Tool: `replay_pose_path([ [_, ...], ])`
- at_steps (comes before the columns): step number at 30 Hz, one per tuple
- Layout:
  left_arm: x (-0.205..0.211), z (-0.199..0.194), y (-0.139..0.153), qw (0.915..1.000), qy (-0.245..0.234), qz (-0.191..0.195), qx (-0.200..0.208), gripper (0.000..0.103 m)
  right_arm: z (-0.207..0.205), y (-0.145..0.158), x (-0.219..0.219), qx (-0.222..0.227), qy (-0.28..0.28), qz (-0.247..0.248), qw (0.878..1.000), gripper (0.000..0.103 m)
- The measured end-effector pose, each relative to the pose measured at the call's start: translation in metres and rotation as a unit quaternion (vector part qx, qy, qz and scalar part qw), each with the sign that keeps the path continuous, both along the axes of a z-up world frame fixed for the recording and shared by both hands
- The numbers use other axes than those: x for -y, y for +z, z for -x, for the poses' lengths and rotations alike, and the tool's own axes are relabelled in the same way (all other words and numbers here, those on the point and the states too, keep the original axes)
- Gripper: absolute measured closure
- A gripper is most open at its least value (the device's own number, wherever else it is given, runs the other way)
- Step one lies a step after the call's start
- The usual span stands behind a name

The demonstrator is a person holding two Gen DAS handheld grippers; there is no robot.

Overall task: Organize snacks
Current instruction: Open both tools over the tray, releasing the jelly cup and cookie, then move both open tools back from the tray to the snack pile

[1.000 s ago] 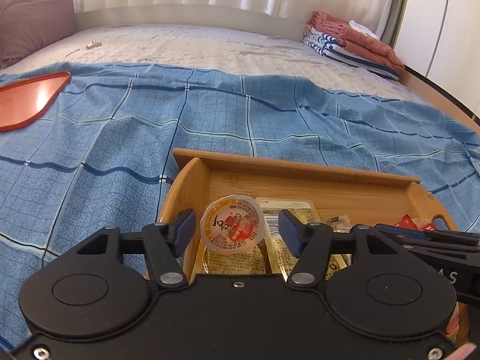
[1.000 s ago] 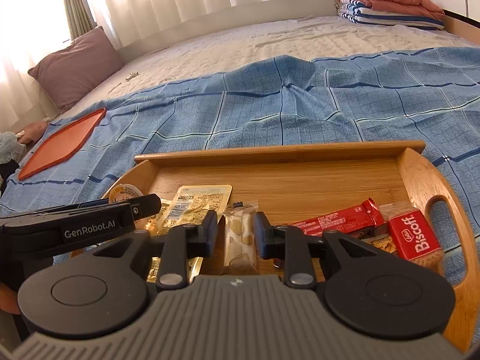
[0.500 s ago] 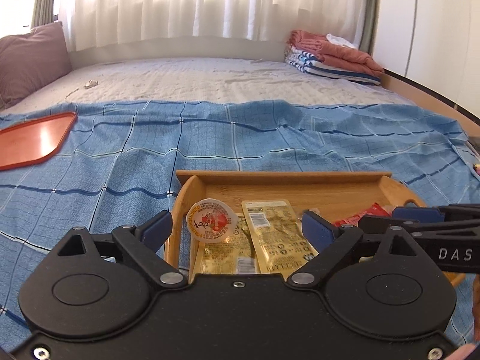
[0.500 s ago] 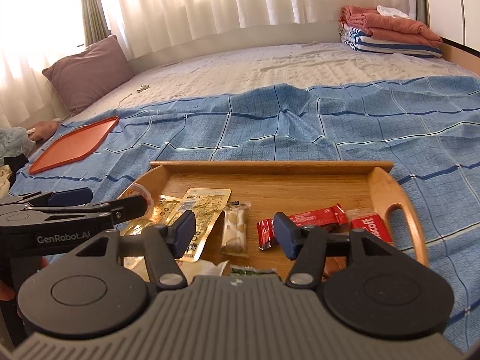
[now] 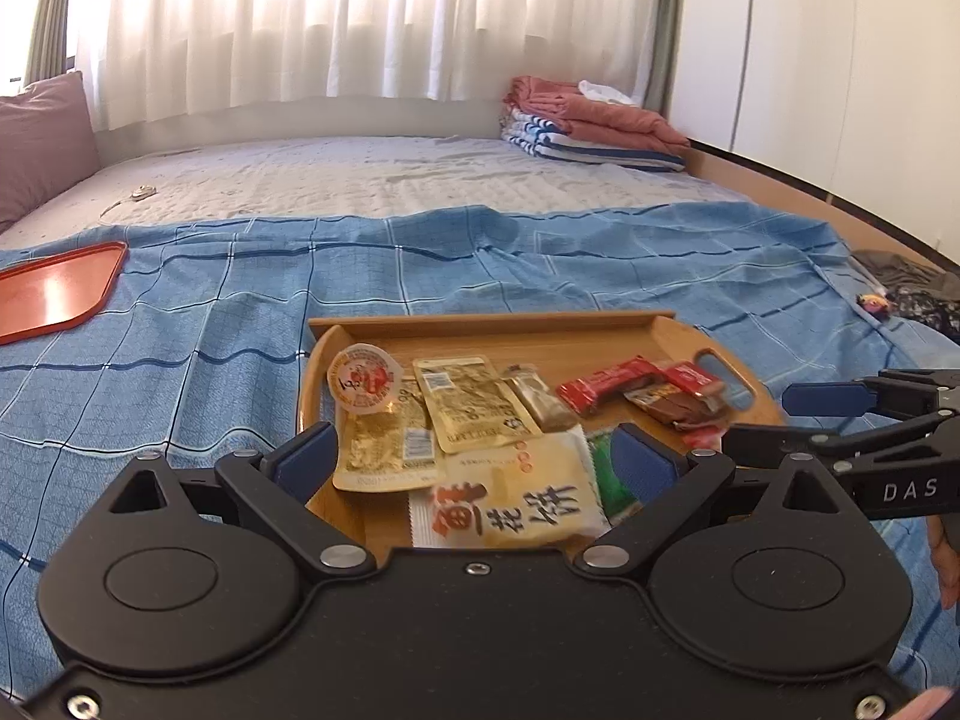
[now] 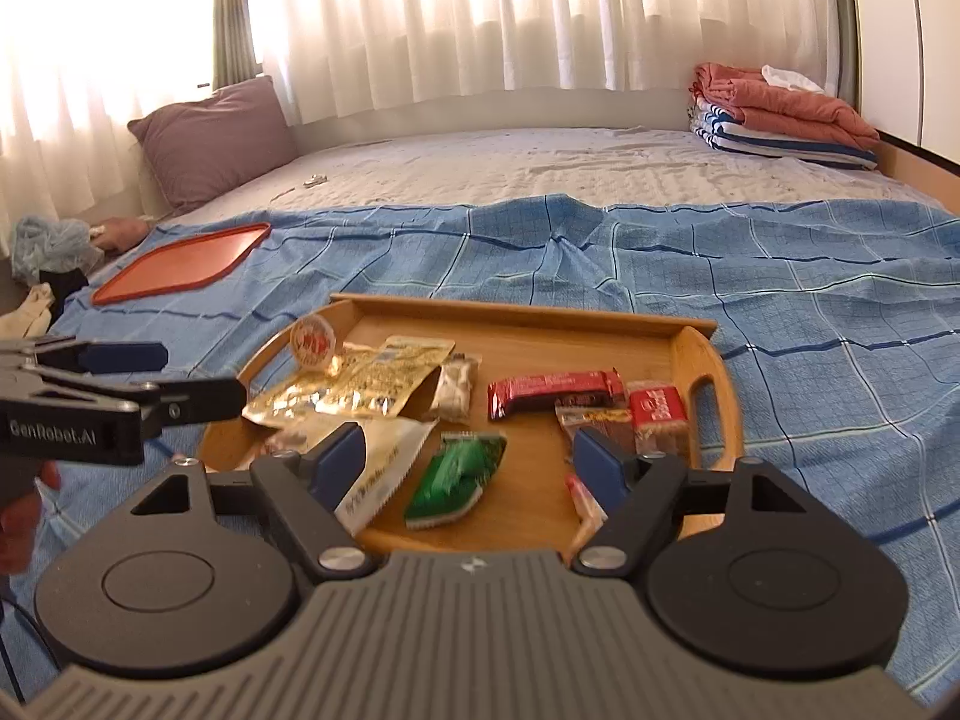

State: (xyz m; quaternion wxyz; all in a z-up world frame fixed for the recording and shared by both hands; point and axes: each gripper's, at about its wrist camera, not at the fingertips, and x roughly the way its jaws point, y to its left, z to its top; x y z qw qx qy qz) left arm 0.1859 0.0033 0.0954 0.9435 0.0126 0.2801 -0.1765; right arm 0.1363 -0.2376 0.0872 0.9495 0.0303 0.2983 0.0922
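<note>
A wooden tray (image 5: 492, 321) (image 6: 522, 309) lies on a blue checked cloth and holds several snacks. Among them are a jelly cup (image 5: 363, 378), gold pouches (image 5: 468, 405), a white packet (image 5: 516, 504), a green packet (image 6: 459, 474), a small biscuit packet (image 6: 456, 384), a red bar (image 6: 552, 390) and a red Biscoff packet (image 6: 657, 408). My left gripper (image 5: 474, 459) hovers over the tray's near edge, its jaws opening, with nothing gripped. My right gripper (image 6: 471, 465) hovers beside it, jaws also opening and holding nothing.
An orange tray (image 6: 180, 264) lies on the cloth at the far left. A purple pillow (image 6: 216, 138) and folded towels (image 5: 594, 126) sit at the head of the bed. Loose clothes (image 6: 48, 240) lie off the left side, and dark fabric (image 5: 912, 294) lies at the right.
Both grippers have pulled back and up from the tray with their jaws spreading. The jelly cup and the small biscuit packet that were between the fingers now lie in the tray.
</note>
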Motion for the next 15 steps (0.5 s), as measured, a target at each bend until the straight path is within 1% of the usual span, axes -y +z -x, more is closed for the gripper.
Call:
replay_pose_path([
  [5,0.008,0.027,-0.005,0.9998,-0.017,-0.007,0.003,0.004,0.031,-0.007,0.004,0.015,0.012,0.035,0.999,0.018],
  [8,0.014,0.04,-0.012,0.9993,-0.036,-0.008,-0.003,0.004,0.045,-0.014,0.008,0.016,0.016,0.049,0.999,0.017],
  [11,0.021,0.049,-0.017,0.9986,-0.05,-0.003,-0.019,0.003,0.059,-0.024,0.015,0.011,0.015,0.051,0.999,0.015],
  [15,0.032,0.051,-0.024,0.9965,-0.065,0.011,-0.052,0.003,0.069,-0.039,0.02,0.001,0.017,0.062,0.998,0.015],
])
